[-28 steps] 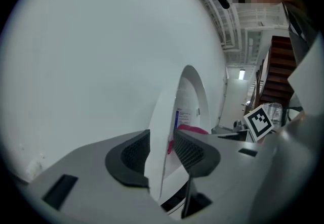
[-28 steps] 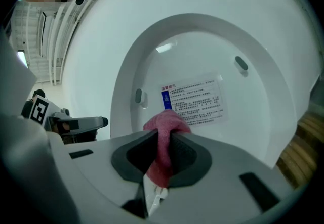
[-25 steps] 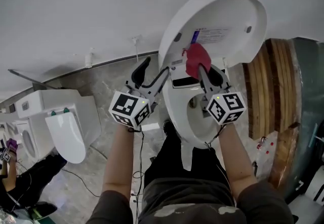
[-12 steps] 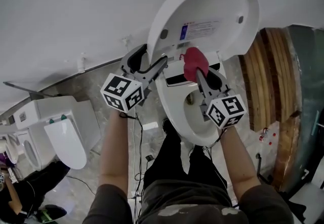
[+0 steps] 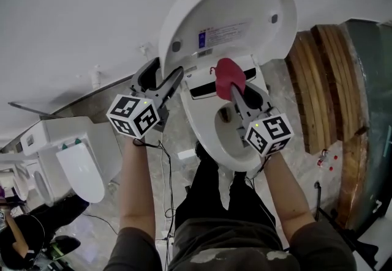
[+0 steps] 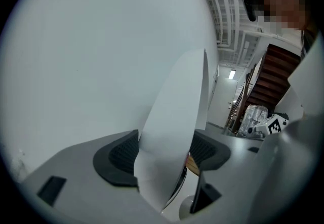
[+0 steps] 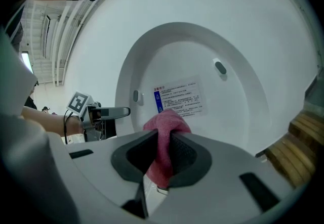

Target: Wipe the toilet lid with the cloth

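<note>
Pinched between the closed jaws of the right gripper (image 7: 163,154): the pink cloth (image 7: 165,129), bunched and poking out past the tips. Just beyond the cloth, the inner face of the raised toilet lid (image 7: 238,91), right below its printed label (image 7: 177,97); touching or only close, impossible to say. Spread wide at the left gripper (image 6: 164,154), jaws having just been opening, with the left edge of the lid standing in the gap and no clear squeeze from the pads (image 6: 120,154). Farther out in the head view, under the upright lid, the white seat (image 5: 211,135) around the bowl. To the right, brown wooden slats (image 5: 318,86). To the left, against the pale wall (image 5: 73,13), a second toilet (image 5: 79,169).
</note>
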A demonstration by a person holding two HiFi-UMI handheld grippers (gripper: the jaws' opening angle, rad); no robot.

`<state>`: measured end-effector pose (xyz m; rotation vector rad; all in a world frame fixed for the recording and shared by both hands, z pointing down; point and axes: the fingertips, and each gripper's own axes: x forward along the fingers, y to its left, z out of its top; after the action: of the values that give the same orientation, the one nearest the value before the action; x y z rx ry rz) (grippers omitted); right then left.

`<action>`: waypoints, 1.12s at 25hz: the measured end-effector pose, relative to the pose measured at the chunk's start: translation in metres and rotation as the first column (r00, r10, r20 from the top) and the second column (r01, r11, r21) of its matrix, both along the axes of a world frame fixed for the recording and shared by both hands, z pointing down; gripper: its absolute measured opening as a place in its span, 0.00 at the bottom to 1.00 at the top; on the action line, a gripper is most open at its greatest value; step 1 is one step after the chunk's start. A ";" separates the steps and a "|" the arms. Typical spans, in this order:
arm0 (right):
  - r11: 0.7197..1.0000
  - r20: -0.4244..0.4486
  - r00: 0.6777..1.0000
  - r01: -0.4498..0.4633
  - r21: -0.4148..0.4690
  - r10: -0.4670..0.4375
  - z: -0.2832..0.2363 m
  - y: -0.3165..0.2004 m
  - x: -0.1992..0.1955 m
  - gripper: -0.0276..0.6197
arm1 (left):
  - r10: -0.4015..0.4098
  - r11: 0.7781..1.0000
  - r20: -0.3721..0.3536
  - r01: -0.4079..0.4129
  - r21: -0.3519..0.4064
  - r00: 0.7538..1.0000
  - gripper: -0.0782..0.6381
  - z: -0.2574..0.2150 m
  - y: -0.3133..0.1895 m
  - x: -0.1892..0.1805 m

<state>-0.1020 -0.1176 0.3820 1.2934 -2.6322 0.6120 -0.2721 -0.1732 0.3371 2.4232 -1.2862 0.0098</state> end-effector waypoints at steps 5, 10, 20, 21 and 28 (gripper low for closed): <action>1.000 0.011 1.000 -0.012 -0.003 0.012 0.001 0.024 0.028 0.12 | -0.028 1.000 -0.002 0.028 -0.005 1.000 0.57 -0.001 0.032 0.012; 1.000 -0.005 1.000 -0.009 -0.004 0.009 0.001 0.055 0.055 0.12 | -0.063 0.998 0.088 0.062 0.023 0.994 0.57 0.008 0.072 0.028; 1.000 -0.007 1.000 0.006 0.003 -0.006 0.005 0.107 0.109 0.12 | -0.162 0.987 0.091 0.160 0.029 0.983 0.57 0.020 0.137 0.053; 1.000 -0.008 1.000 0.009 0.002 -0.009 0.006 0.112 0.113 0.12 | -0.172 0.985 0.082 0.170 0.035 0.982 0.57 0.019 0.144 0.056; 1.000 -0.031 1.000 0.001 -0.020 -0.002 0.015 0.145 0.145 0.12 | -0.216 0.975 0.064 0.213 0.061 0.974 0.57 0.009 0.187 0.077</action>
<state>0.0434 0.0276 0.3974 1.2849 -2.5955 0.6110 -0.1953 0.0141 0.3462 2.3331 -1.5932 0.0002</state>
